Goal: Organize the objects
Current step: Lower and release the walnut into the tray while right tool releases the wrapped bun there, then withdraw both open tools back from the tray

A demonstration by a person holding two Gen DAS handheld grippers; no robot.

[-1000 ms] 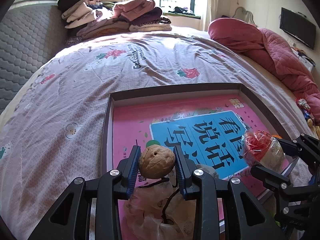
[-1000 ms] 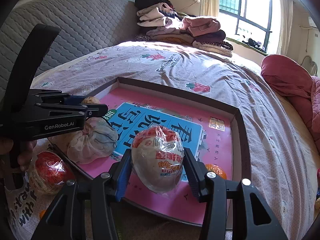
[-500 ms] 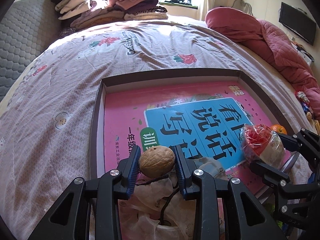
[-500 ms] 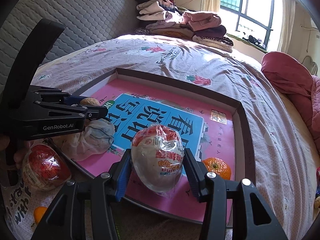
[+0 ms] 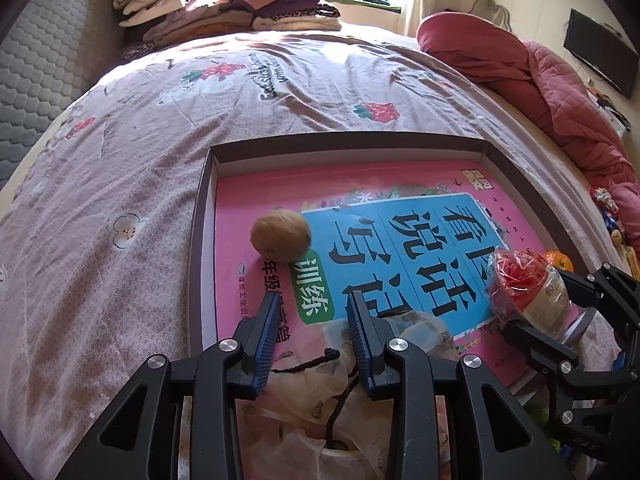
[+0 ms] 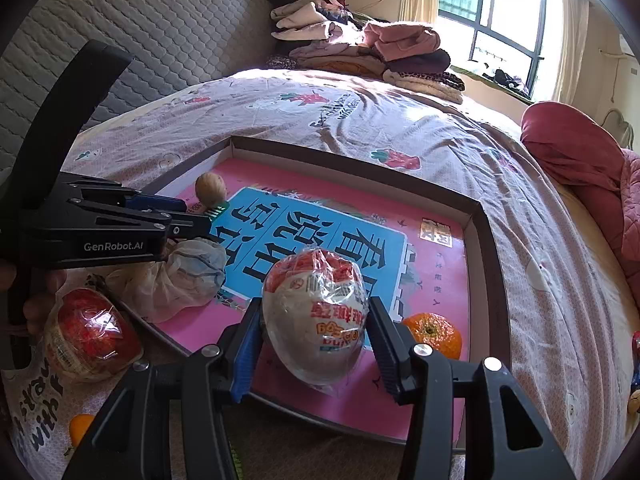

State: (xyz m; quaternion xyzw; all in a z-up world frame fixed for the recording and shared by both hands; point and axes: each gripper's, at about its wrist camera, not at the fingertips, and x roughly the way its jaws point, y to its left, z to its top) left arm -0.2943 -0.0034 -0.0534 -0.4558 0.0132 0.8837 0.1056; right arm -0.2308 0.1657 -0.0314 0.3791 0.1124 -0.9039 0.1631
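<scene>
A shallow brown-walled box lid [image 5: 202, 216] [image 6: 486, 240] with a pink and blue printed floor lies on the bed. A walnut [image 5: 281, 234] [image 6: 210, 186] rests on its floor near the left wall. My left gripper [image 5: 314, 318] [image 6: 188, 216] is open and empty just behind the walnut, above a crumpled cloth bag [image 5: 320, 396] [image 6: 180, 280]. My right gripper [image 6: 314, 328] [image 5: 532, 308] is shut on a plastic-wrapped snack ball [image 6: 316, 314] [image 5: 528, 292] over the lid's near edge. An orange [image 6: 432, 334] [image 5: 558, 261] lies inside the lid.
A second wrapped snack ball [image 6: 90, 334] and a small orange [image 6: 80, 426] lie on a printed bag outside the lid. Folded clothes [image 5: 224, 8] are stacked at the bed's far end. A red quilt [image 5: 552, 80] lies at the right.
My left gripper has opened and let go of the walnut, which now lies on the lid's floor ahead of the fingers. The right gripper has kept its hold on the snack ball.
</scene>
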